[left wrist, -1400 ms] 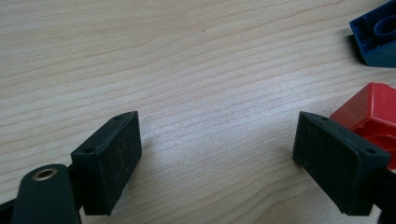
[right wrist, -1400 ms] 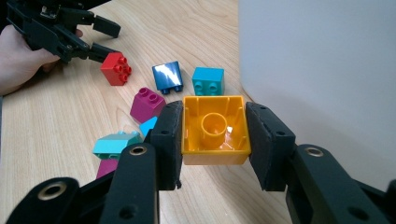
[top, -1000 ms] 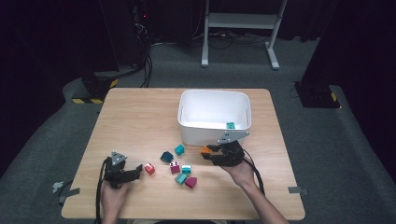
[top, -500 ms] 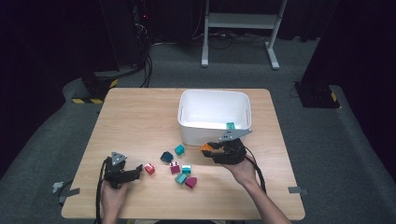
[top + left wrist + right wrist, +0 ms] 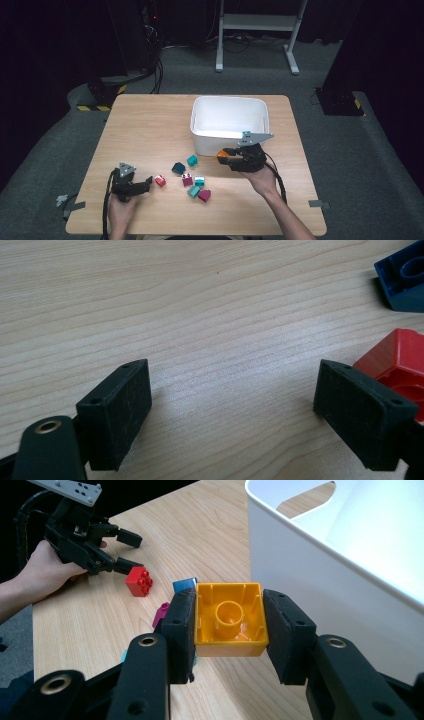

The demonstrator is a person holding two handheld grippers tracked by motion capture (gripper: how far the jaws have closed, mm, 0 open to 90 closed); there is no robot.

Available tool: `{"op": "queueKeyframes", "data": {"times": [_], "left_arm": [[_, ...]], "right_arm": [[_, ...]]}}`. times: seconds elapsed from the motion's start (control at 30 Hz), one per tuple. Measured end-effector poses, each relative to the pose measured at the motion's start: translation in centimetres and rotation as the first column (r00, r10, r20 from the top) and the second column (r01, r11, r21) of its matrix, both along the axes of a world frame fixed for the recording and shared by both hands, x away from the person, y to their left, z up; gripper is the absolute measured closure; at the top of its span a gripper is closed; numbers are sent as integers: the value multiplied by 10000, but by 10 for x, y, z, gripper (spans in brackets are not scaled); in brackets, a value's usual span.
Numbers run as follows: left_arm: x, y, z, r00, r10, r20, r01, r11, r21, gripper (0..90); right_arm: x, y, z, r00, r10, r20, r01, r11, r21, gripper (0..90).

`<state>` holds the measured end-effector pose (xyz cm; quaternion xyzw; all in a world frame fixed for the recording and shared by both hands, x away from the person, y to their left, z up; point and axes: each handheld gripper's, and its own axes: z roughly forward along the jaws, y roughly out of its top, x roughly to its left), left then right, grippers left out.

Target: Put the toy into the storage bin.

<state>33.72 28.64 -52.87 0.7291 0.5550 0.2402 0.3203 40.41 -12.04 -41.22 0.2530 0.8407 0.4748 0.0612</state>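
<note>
— Orange plastic, is that what the right tool [image 5: 230,630] has?
— Yes, an orange block [image 5: 230,617], hollow side facing the camera, clamped between both pads. In the high view it sits off the tabletop [image 5: 150,125], just beside the near wall of the white bin [image 5: 229,107].
— And the left tool [image 5: 232,405]?
— Resting low on the wood with its jaws spread and nothing between them. A red block [image 5: 400,365] touches the outside of one pad, and a dark blue block [image 5: 405,280] lies a little farther off.
— Anything else around?
— A small scatter near the middle of the tabletop: a teal block [image 5: 192,160], a magenta block [image 5: 188,179] and a dark pink block [image 5: 204,195].
</note>
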Motion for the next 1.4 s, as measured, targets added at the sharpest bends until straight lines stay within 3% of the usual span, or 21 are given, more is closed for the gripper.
{"op": "queueKeyframes", "data": {"times": [1.4], "left_arm": [[0, 0, 0, 10000, 4, 6, -4, 10000, -2, 154]], "right_arm": [[13, -15, 55, 9970, -437, 642, 413, 9984, 395, 587]]}}
